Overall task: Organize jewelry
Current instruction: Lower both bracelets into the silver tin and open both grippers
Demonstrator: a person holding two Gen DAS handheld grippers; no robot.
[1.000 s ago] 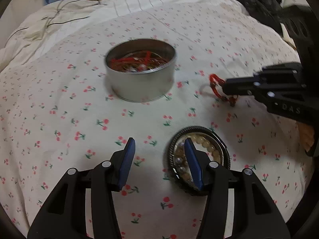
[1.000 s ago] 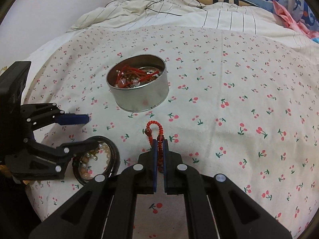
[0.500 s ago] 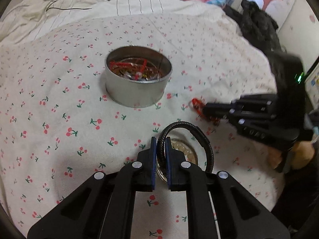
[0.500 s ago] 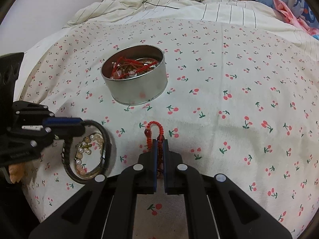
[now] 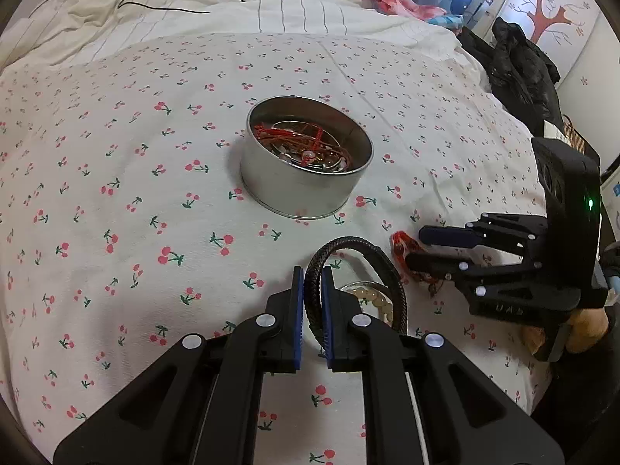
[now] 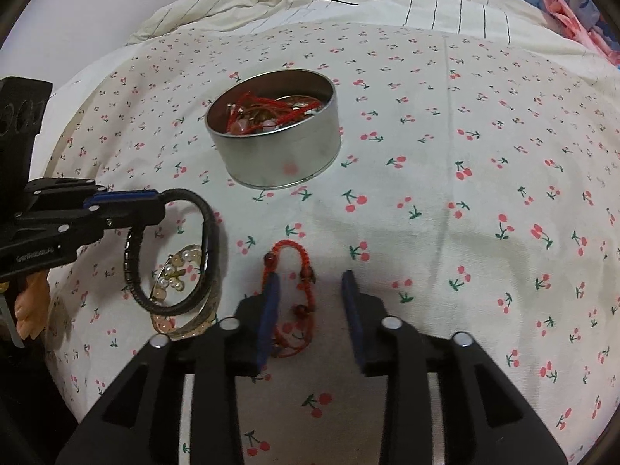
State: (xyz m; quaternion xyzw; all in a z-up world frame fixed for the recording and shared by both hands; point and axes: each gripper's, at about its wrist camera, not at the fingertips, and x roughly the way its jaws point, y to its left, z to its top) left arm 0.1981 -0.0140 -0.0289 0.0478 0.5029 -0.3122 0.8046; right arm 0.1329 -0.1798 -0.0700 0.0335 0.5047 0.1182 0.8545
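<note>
A round metal tin (image 5: 306,178) holding red cords and beads stands on the cherry-print bedsheet; it also shows in the right wrist view (image 6: 275,147). My left gripper (image 5: 310,302) is shut on a black braided bracelet (image 5: 364,271), lifted off the sheet, also seen in the right wrist view (image 6: 170,255). Under it lies a pearl bead bracelet (image 6: 178,275). My right gripper (image 6: 310,294) is open over a red beaded string bracelet (image 6: 294,290) lying on the sheet between its fingers.
A striped blanket with a thin black cable (image 5: 162,0) lies at the back. Dark clothing (image 5: 519,66) is piled at the right edge of the bed. The bed edge drops off at the left in the right wrist view.
My left gripper shut on the black braided bracelet and lifted it up. My right gripper, shut on the red bracelet before, has opened and the red bracelet lies on the sheet.
</note>
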